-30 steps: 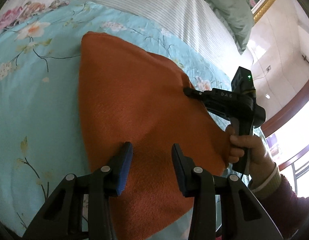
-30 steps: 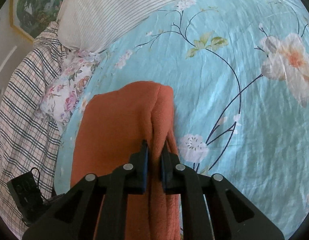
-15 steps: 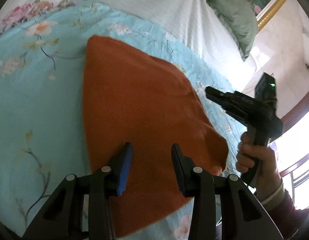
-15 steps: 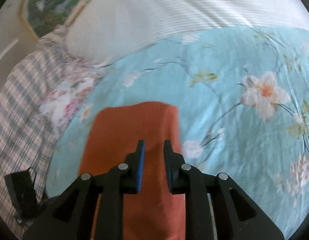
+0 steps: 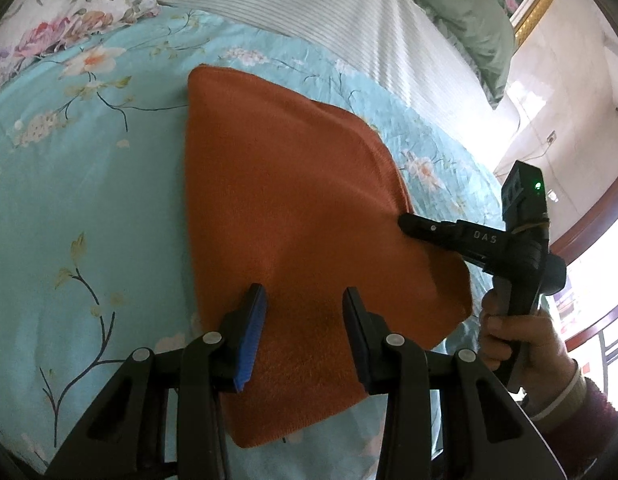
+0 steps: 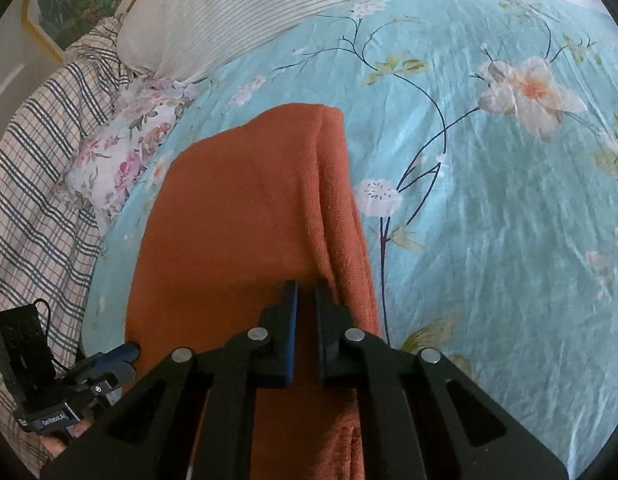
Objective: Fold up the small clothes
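Observation:
An orange knit cloth (image 5: 289,200) lies folded flat on the blue floral bedsheet (image 5: 89,200). My left gripper (image 5: 303,320) hovers open over its near edge, with the cloth showing below the gap between the pads. My right gripper (image 5: 405,224), held by a hand (image 5: 517,340), reaches in from the right to the cloth's right edge. In the right wrist view the right gripper (image 6: 305,292) has its jaws closing tight on a raised fold of the orange cloth (image 6: 237,208). My left gripper (image 6: 125,354) shows at the lower left.
A striped pillow (image 5: 349,12) lies beyond the cloth, with a green cloth (image 5: 469,12) behind it. A plaid blanket (image 6: 29,160) and a floral pillow (image 6: 117,160) lie along the bed's left side. Bare bedsheet (image 6: 489,240) spreads right of the cloth.
My right gripper let go of the fold, drew off the cloth to the right, then came back to its right edge and closed on it. My left gripper stayed put.

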Demonstrator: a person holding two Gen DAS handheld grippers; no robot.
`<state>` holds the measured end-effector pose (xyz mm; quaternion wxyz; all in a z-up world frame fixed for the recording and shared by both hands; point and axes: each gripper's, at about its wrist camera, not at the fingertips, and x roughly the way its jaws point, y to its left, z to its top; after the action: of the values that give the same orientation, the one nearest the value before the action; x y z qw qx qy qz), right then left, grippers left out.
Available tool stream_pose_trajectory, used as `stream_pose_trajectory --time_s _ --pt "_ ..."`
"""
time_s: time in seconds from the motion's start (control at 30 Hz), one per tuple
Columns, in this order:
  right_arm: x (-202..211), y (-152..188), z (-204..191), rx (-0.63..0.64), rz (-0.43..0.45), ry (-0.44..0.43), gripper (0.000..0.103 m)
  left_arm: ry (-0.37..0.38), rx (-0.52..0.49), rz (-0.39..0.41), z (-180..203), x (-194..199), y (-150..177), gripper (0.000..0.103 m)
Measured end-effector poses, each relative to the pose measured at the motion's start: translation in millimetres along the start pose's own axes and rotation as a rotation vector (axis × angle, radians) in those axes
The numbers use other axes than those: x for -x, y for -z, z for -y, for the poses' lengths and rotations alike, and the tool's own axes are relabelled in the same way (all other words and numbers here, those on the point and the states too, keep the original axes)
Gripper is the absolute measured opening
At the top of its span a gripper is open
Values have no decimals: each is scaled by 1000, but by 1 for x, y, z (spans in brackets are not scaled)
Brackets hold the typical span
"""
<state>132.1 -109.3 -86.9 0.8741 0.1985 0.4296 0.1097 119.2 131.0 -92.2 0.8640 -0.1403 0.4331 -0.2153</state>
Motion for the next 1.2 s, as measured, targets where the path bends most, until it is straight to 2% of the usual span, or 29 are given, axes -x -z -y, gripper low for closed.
stream_pose_trajectory --time_s 0.43,0.63,0.73,0.87,0.97,1.03,1.2 --pt "45 26 9 15 19 3 11 -47 -2 -4 10 10 5 41" --pt "59 35 15 -8 25 -1 11 -62 25 -2 17 21 7 51" --pt "68 39 13 -5 33 -4 12 -88 25 4 21 31 10 59" --pt "78 48 11 -12 36 -12 14 -121 31 -2 24 40 15 64" --pt "88 59 11 -19 51 -14 21 -145 35 17 24 49 22 69" --pt "94 66 13 -34 63 -16 32 -150 65 13 20 52 27 69" --pt "107 80 23 -56 69 -8 33 -183 71 4 13 57 35 69"
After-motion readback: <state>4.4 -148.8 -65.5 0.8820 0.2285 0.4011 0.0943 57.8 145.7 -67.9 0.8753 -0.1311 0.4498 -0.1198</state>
